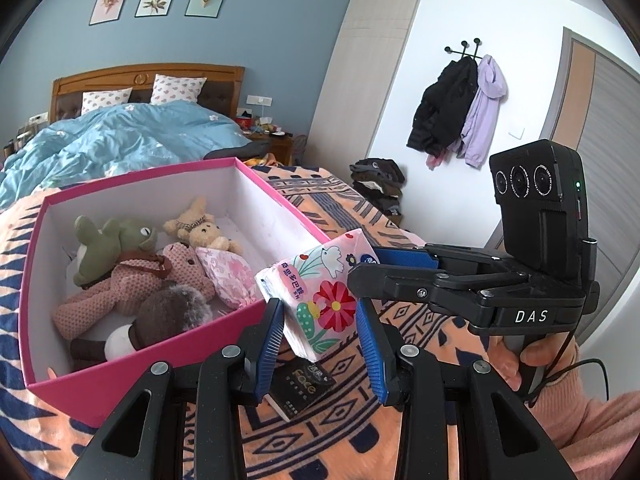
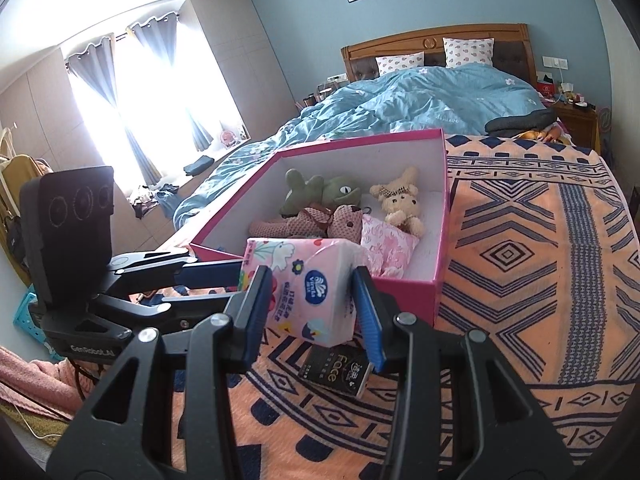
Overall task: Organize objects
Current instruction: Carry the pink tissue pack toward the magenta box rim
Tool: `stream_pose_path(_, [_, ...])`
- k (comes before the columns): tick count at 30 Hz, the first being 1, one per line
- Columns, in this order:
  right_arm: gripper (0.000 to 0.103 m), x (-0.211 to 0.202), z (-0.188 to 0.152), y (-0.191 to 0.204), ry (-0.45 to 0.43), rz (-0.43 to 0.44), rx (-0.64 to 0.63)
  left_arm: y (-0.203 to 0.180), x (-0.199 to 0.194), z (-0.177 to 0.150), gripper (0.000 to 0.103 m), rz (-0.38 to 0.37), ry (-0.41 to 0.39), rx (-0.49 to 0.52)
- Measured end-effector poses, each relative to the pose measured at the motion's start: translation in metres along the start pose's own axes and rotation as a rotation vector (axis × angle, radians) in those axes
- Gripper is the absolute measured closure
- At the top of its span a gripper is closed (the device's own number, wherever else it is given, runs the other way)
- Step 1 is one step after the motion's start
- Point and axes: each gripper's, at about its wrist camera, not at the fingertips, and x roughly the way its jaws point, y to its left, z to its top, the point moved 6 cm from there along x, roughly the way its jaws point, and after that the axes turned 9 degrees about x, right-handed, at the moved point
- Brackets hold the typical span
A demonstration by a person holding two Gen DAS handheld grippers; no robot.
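A pink flowered tissue pack (image 1: 320,292) hangs above the patterned blanket, just right of the pink box (image 1: 168,364). Both grippers grip it. My left gripper (image 1: 320,320) is shut on its lower part. My right gripper (image 2: 314,300) is shut on its other end (image 2: 308,288) and shows from the side in the left wrist view (image 1: 360,260). The box (image 2: 400,284) holds a green frog toy (image 1: 116,240), a pink bear (image 1: 160,276), a beige rabbit (image 2: 400,200) and a pink pouch (image 1: 228,276). A black tissue pack (image 1: 300,388) lies on the blanket under the grippers, also in the right wrist view (image 2: 340,372).
The orange and blue patterned blanket (image 2: 520,260) covers the near bed end. A blue duvet (image 2: 400,100) lies behind the box. Jackets (image 1: 460,108) hang on the right wall. A folded clothes pile (image 1: 376,184) sits on the floor.
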Motion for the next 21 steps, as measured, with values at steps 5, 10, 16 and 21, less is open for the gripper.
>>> stream_pose_path(5, [0.058, 0.001, 0.004, -0.001, -0.002, -0.004, -0.003, 0.001, 0.002, 0.005, 0.066, 0.003, -0.003, 0.002])
stream_pose_path(10, [0.058, 0.003, 0.008, -0.002, -0.005, -0.009, -0.003, 0.003, 0.004, 0.009, 0.066, 0.006, -0.006, 0.005])
stream_pose_path(16, [0.058, 0.006, 0.014, -0.004, -0.004, -0.01, -0.009, 0.007, 0.006, 0.013, 0.066, 0.011, -0.007, 0.0])
stream_pose_path(21, [0.058, 0.01, 0.019, -0.005, -0.002, -0.012, -0.015, 0.011, 0.01, 0.015, 0.066, 0.015, -0.004, -0.009])
